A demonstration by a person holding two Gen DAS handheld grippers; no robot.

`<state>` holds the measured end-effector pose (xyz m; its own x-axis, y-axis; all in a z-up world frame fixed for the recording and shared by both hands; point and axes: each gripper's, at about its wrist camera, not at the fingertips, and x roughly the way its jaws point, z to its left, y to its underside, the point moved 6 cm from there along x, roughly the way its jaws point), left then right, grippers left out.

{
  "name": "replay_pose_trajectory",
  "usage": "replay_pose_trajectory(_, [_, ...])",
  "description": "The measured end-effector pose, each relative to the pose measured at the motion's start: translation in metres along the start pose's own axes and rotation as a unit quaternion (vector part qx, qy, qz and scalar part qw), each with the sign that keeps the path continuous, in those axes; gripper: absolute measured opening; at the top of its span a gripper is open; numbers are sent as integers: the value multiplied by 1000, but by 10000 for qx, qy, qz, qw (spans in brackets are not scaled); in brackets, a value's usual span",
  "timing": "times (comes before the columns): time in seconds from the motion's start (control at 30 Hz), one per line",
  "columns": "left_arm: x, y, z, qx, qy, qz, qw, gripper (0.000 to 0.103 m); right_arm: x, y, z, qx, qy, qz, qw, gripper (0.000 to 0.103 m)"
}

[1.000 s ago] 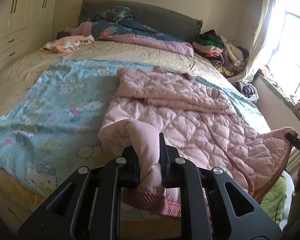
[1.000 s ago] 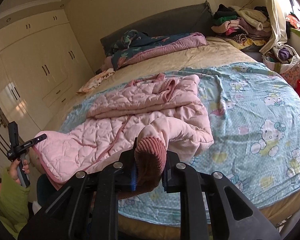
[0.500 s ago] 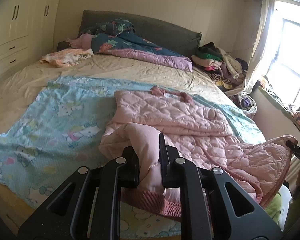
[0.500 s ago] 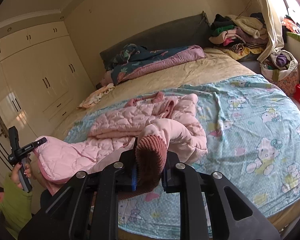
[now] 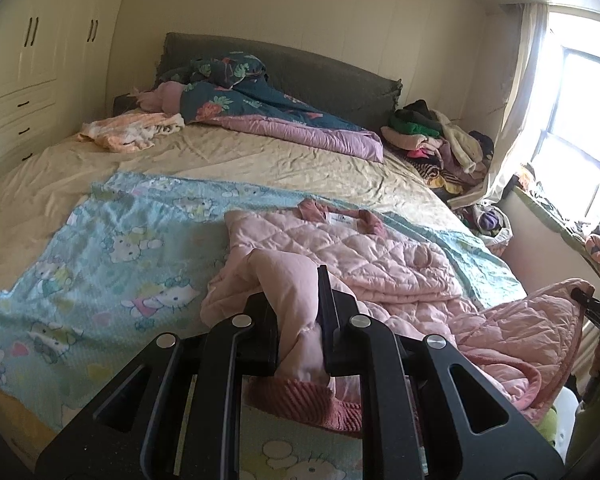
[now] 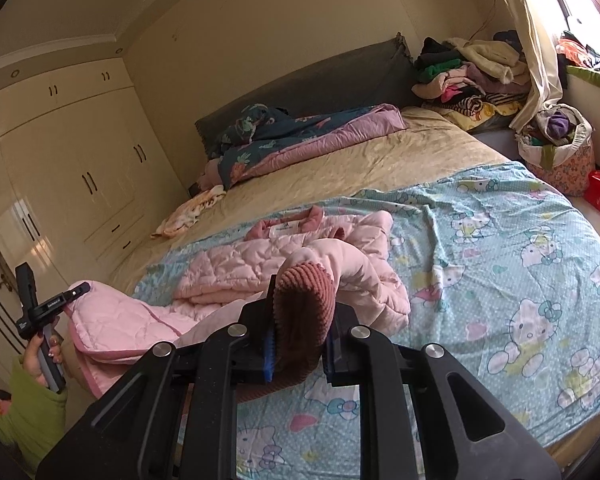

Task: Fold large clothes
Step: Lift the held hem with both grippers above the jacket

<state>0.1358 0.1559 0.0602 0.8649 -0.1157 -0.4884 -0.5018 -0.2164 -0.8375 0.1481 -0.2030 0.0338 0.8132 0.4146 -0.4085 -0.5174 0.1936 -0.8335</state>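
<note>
So both tongs are clamped onto the same pink quilted jacket (image 5: pixel 340 248), which is sprawled across the light blue cartoon-cat sheet (image 5: pixel 100 248) at the near end of the bed (image 5: pixel 260 160). The left tongs (image 5: pixel 298 312) are clenched on a bunched pink sleeve, with the ribbed dusty-rose cuff (image 5: pixel 300 400) hanging just below the jaws. The right tongs (image 6: pixel 300 320) are grasping the other ribbed cuff (image 6: pixel 304 300), fabric stuffed tight between the two pads.

The jacket's collar end lies flat on the sheet farther up the bed, white label showing inside the neck. Its body is folded over itself in the middle, and the sleeves rise off the bed toward each pair of tongs. In the right wrist view you can see the person's hand (image 6: pixel 40 354) with a lime green sleeve (image 6: pixel 36 412) gripping the left handle, a flap of jacket draped from it.

Rest of the room: a dark floral duvet (image 5: pixel 260 100) bunched up against the grey headboard (image 5: pixel 320 68), a peach cloth (image 5: pixel 128 132) near it, a pile of clothes (image 5: pixel 440 140) by the window, a patterned basket (image 6: pixel 560 160) full of stuff and cream wardrobes (image 6: pixel 60 160) along the wall.
</note>
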Motion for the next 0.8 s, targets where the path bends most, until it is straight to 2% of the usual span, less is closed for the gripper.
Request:
replay_pose_trajectory(0.47, [8, -44, 4, -234, 66, -343, 9991, 8, 8, -47, 4, 71, 88, -289, 9995, 16])
replay_pose_trajectory(0.8, [12, -71, 4, -267, -37, -460, 9986, 8, 14, -79, 6, 189, 71, -557, 9982, 16])
